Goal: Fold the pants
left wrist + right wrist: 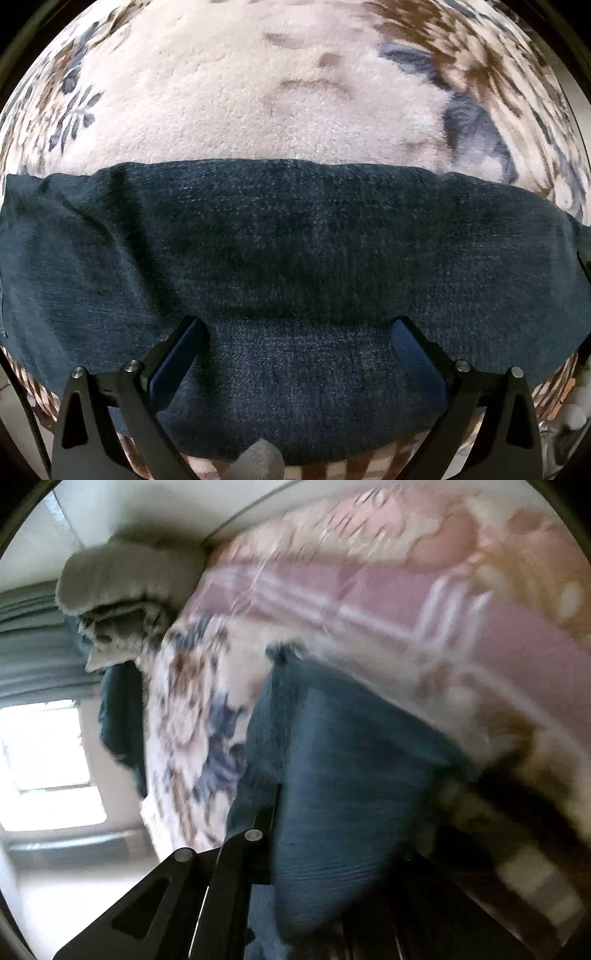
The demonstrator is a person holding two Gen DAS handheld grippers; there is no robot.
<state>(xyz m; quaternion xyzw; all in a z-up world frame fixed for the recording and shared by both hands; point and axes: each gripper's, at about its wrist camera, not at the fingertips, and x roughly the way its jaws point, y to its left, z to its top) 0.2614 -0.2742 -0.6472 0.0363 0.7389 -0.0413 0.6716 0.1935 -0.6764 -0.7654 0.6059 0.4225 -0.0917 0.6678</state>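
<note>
Denim jeans (295, 258) lay folded across the blanket's (229, 103) near edge — left gripper (299, 328) spread open above; right gripper's (332, 849) state unreadable — likely mid-fold, needing a regrasp.

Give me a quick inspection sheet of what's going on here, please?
Surface: fluffy cream blanket with brown and blue flower print.
Job's things: dark blue jeans lying flat across the blanket.
Clutter: folded grey blanket at the far corner; pink checked bedding beyond the jeans.
Grippers: left gripper open, fingers apart over the jeans. Right gripper tilted and blurred, denim bunched against it; grip cannot be told.
Cables: dark cord at the left view's lower edge.
Surroundings: bright window, grey-green curtain.
</note>
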